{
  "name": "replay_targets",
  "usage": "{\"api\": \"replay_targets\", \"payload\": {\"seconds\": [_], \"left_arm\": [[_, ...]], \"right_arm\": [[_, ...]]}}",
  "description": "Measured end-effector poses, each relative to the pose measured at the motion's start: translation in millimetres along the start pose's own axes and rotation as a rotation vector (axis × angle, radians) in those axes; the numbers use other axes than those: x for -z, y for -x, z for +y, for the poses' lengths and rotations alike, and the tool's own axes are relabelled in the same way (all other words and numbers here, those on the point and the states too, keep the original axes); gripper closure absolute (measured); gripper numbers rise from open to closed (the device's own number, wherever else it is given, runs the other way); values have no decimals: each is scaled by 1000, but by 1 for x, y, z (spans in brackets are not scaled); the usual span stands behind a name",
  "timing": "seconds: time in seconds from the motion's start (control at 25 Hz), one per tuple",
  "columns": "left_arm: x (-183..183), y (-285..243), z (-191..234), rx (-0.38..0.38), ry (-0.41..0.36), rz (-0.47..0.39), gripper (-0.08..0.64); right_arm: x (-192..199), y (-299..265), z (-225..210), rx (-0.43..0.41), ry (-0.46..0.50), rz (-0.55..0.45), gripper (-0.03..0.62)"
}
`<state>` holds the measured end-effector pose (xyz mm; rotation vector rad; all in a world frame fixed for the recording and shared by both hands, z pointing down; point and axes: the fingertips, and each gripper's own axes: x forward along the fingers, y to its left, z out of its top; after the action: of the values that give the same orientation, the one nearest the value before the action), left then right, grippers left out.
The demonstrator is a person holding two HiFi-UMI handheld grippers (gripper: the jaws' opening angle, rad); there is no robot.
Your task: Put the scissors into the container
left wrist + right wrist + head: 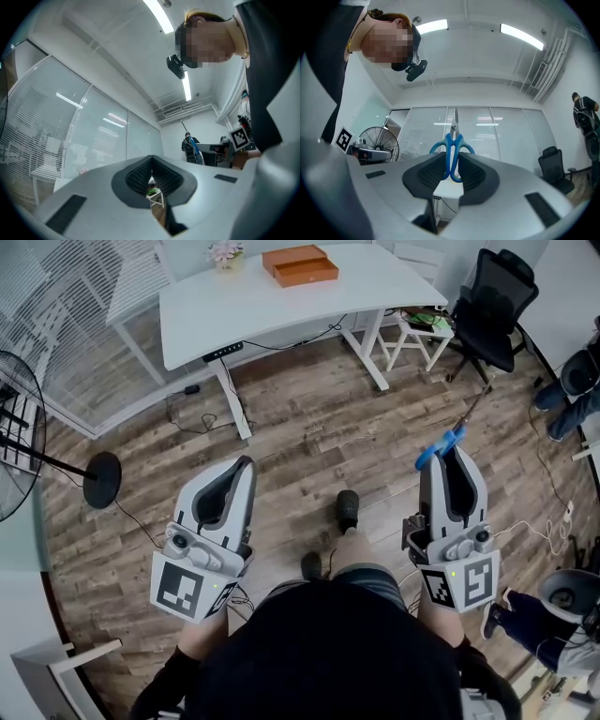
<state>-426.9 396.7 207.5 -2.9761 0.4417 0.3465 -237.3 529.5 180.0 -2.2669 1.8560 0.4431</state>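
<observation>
My right gripper (448,450) is shut on a pair of blue-handled scissors (439,452), whose blades point up and away toward the office chair. In the right gripper view the blue handles (452,157) sit pinched between the dark pads (474,174), with the blades standing straight up. My left gripper (246,465) is held beside it at the left, shut with nothing in it; its pads (165,177) meet at the tip. An open orange box (300,264) lies on the white desk (216,310) far ahead, well apart from both grippers.
A black office chair (492,301) and a white stool (412,334) stand at the right of the desk. A floor fan (19,442) is at the left. Cables (202,413) lie on the wooden floor. Another person's legs (572,395) show at the right edge.
</observation>
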Motion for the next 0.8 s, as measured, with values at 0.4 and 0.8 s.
{"api": "replay_targets", "payload": {"seconds": [0.4,0.8], "left_arm": [[8,-14,18,-52,-11,14,546],[24,-83,38,-58,-34,7,546]], "right_arm": [[16,-37,-11,-49,-36,-7,505],[43,-85,-64,-54,-48,-15,505]]}}
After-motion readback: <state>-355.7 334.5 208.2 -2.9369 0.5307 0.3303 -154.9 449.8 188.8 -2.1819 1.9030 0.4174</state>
